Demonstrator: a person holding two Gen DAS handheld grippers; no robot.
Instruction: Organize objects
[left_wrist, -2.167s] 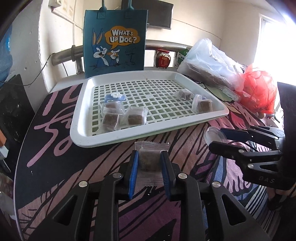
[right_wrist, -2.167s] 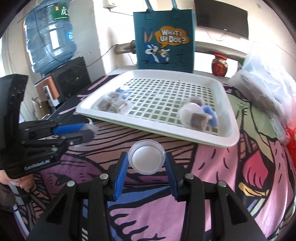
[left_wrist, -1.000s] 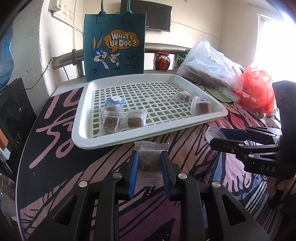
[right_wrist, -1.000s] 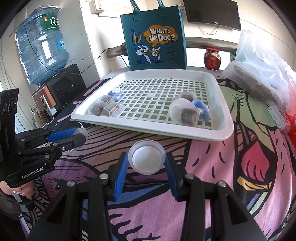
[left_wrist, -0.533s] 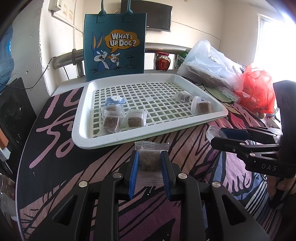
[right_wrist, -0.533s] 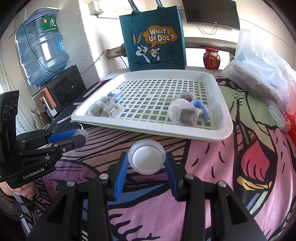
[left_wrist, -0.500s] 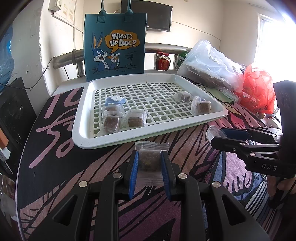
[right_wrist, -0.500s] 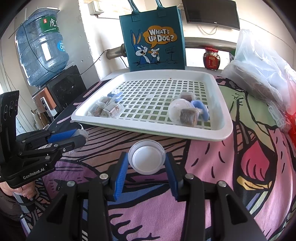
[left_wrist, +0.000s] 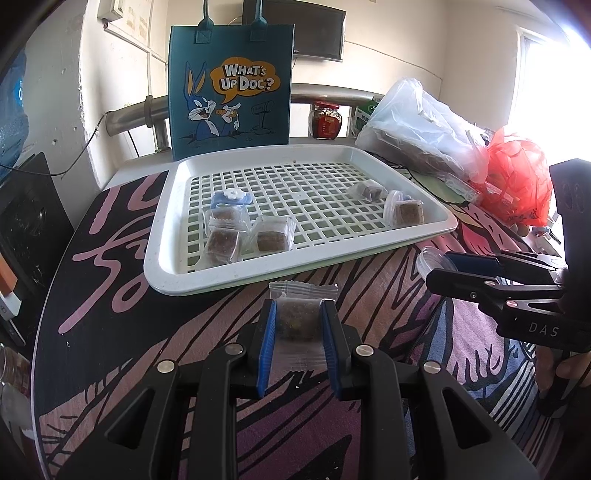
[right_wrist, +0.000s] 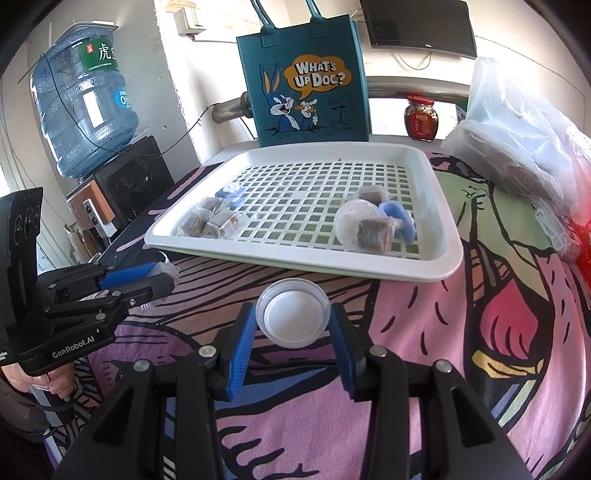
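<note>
Bag (left_wrist: 231, 86) "WHAT'S UP DOC?" | left tool (left_wrist: 298, 325) grips packet (left_wrist: 298, 317) | right tool (right_wrist: 293, 325) grips lid (right_wrist: 293, 314)

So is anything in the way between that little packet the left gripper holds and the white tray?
Nothing visible. The packet sits clamped in the left gripper, just short of the white tray; only bare patterned cloth lies between. The tray's near rim is the only thing to cross.

left claw (left_wrist: 297, 325) clamping clear snack packet (left_wrist: 297, 322), white grid tray (left_wrist: 236, 275) beyond, right claw (left_wrist: 448, 267) pinching clear lid (left_wrist: 430, 256)
</note>
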